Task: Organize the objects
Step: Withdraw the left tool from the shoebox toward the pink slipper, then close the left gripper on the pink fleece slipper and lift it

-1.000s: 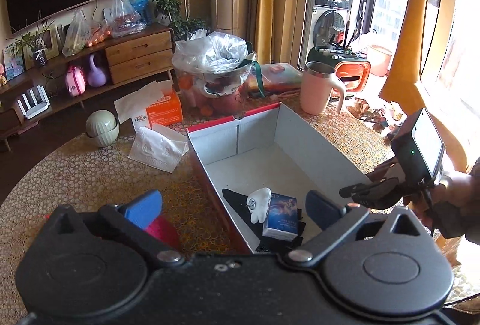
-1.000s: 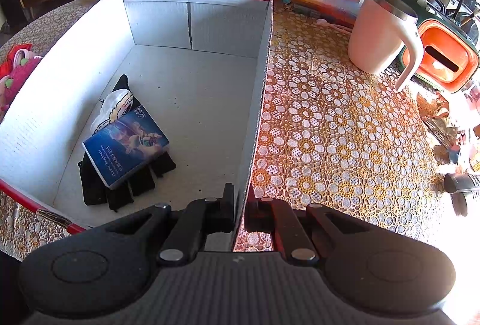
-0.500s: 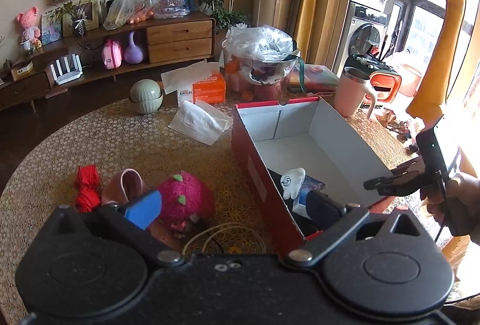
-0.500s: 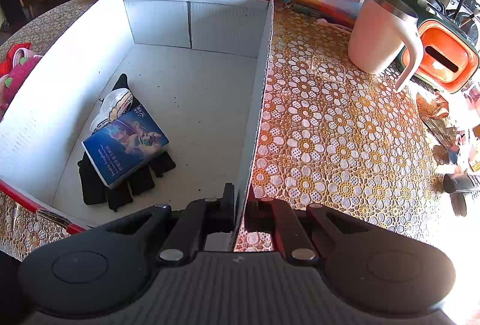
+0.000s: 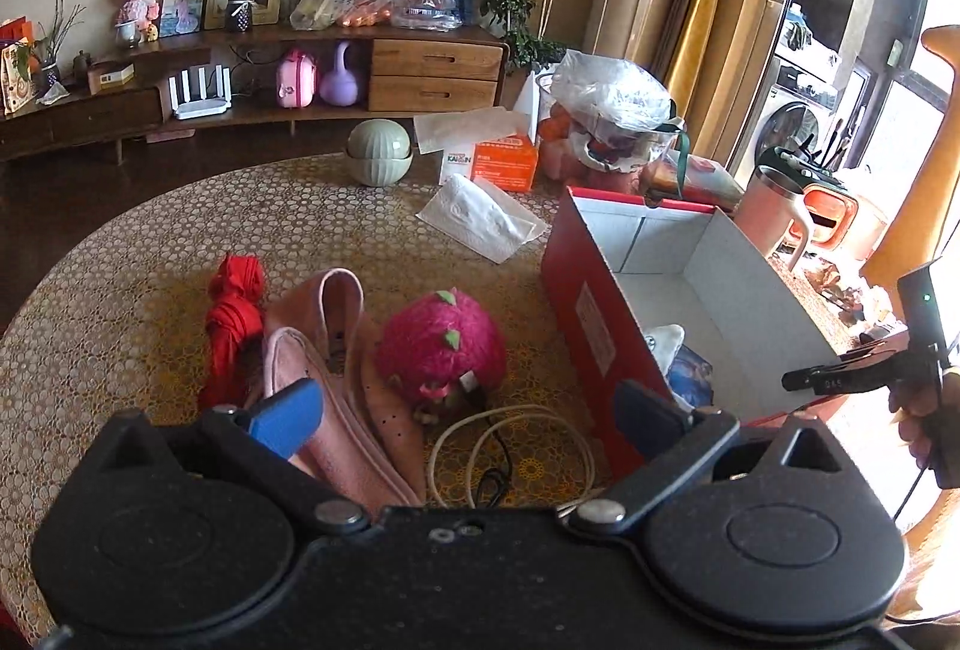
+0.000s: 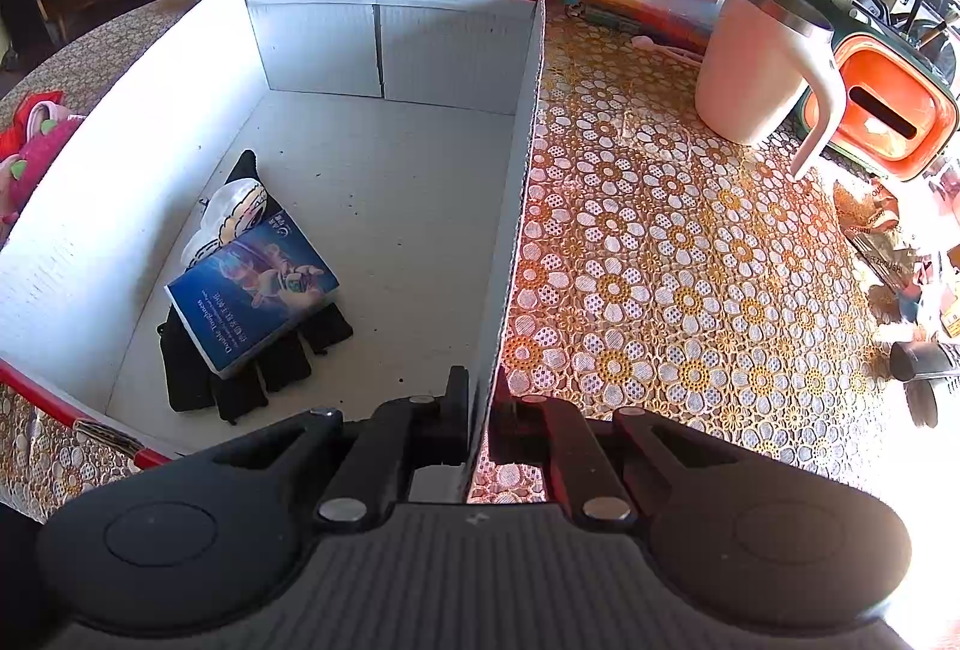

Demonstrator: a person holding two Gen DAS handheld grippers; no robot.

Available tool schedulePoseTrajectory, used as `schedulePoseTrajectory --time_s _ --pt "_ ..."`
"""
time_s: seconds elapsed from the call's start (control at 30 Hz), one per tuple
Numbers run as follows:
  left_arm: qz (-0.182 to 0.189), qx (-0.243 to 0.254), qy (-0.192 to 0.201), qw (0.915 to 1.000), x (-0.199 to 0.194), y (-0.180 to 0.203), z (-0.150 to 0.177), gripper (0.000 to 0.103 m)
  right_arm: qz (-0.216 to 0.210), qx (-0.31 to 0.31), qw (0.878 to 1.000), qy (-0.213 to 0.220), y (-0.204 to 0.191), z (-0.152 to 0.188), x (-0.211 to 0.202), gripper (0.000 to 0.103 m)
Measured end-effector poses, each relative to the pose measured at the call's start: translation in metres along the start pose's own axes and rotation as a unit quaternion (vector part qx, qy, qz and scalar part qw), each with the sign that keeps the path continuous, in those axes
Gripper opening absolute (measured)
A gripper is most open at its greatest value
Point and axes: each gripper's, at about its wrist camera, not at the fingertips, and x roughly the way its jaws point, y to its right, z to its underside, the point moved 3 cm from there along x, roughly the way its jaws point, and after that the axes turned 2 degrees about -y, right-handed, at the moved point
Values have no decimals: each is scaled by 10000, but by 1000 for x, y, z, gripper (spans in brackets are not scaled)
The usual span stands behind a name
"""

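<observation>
- Right tongs [image 6: 477, 410] are clamped on the near end of the box's right wall [image 6: 516, 206], one finger inside the box and one outside, so I am steadying the box.
- Left tongs [image 5: 468, 413] stand wide apart with nothing between them, hanging above the loose pile on the table [image 5: 120, 242], beside the box's red outer wall [image 5: 576, 290].
- Inside the box, near its left wall, three things are already stowed: a black glove [image 6: 240, 380] flat on the floor, a blue packet [image 6: 252, 290] on top of it, and a white toy [image 6: 231, 212] touching the packet's far edge. I judge that part of the tidying done; the rest of the box floor is bare.
- Still outside, just ahead of my left tongs: a pink shoe [image 5: 336, 368] partly under the blue left finger, a pink fruit-shaped plush [image 5: 441, 344] just beside it, a red cloth bundle [image 5: 234, 308] on the shoe's other side, and a white cable [image 5: 510, 440] looped between the plush and the box.
- I judge the task under halfway: three things in, at least four left.
- Farther out are a tissue [image 5: 480, 218], an orange carton [image 5: 504, 161], a green bowl [image 5: 379, 152] and a mug [image 6: 762, 68] to the right of the box. I cannot tell whether these belong to the sort.
- Next, I would expect the left tongs to close on the shoe or plush, the nearest pieces.
</observation>
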Motion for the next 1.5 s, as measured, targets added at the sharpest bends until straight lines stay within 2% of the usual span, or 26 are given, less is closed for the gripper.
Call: schedulePoseTrajectory --time_s 0.2,0.4,0.57,0.7,0.93,0.97,1.03,1.1,1.23,1.3,1.33,1.4,1.43,1.5 --pt "-246 -120 -36 9996 19 -21 23 102 1 -4 10000 -1 0 0 0 6" --pt "-582 -114 -351 9976 47 -39 46 102 4 -3 10000 0 0 0 0 6" --pt "-720 -69 -501 9961 70 -49 60 102 12 -7 10000 0 0 0 0 6" --pt "-821 -223 -671 9941 85 -58 69 102 12 -2 10000 -2 0 1 0 6" --pt "-785 -304 -757 9936 99 -61 74 98 23 -5 10000 -16 0 3 1 6" --pt "-767 -297 -756 9937 99 -61 74 95 23 -2 10000 -15 0 2 1 6" --pt "-719 -296 -778 9939 98 -59 74 81 23 -3 10000 -15 0 2 1 6" --pt "-709 -312 -783 9939 97 -59 73 73 26 -2 10000 -14 0 2 1 6" --pt "-758 -321 -846 9930 91 -59 69 40 23 -3 10000 -16 0 2 1 6" --pt "-746 -347 -866 9928 88 -61 65 31 19 -2 10000 -13 0 2 1 6" --pt "-785 -346 -886 9924 86 -61 63 20 22 -1 10000 -14 0 2 1 6" --pt "-864 -322 -930 9914 82 -62 58 6 22 -1 10000 -13 0 2 1 6" --pt "-899 -311 -932 9911 79 -62 56 2 24 -2 10000 -13 0 2 1 6" --pt "-917 -281 -867 9916 73 -62 49 1 25 -1 10000 -15 0 2 1 6"
